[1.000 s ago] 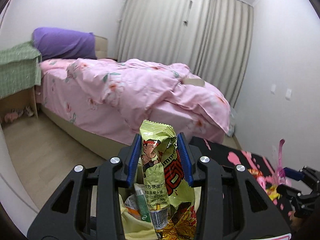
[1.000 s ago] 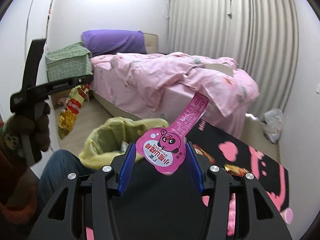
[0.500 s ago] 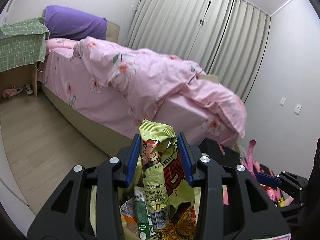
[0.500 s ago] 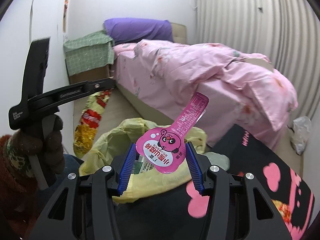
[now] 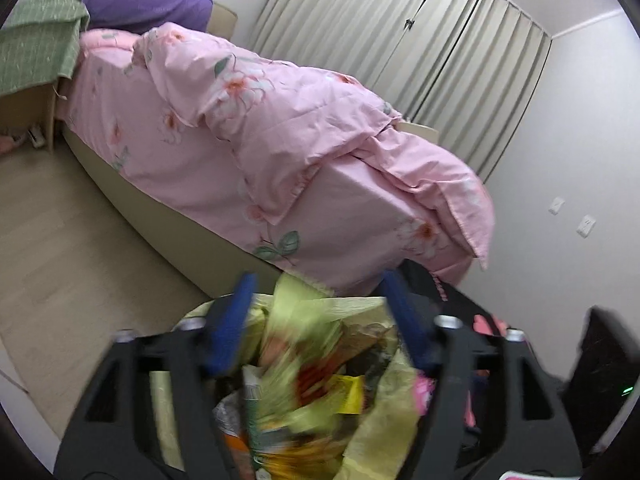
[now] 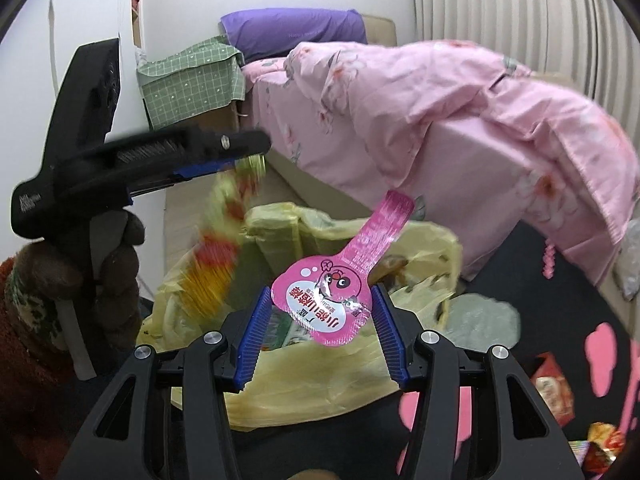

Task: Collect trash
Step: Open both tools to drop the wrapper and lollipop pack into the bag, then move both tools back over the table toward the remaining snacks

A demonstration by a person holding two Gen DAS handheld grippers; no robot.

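My left gripper (image 5: pixel 320 320) is open above the yellow trash bag (image 5: pixel 384 400). The green snack wrapper (image 5: pixel 296 368) is blurred and falling between its jaws into the bag. In the right wrist view the left gripper (image 6: pixel 224 156) hangs over the bag (image 6: pixel 304 380), with the wrapper (image 6: pixel 220 248) dropping below it. My right gripper (image 6: pixel 320 336) is shut on a pink jelly pouch (image 6: pixel 332 300) and holds it just above the bag's near rim.
A bed with a pink quilt (image 5: pixel 280 120) stands behind the bag. A black mat with pink hearts (image 6: pixel 560 344) lies on the floor at right, with loose wrappers (image 6: pixel 552 384) on it. A green-covered nightstand (image 6: pixel 192 80) stands at the bed's head.
My left gripper has opened and let go of the green snack wrapper, which now falls into the bag. My right gripper has moved closer over the bag with the pink pouch.
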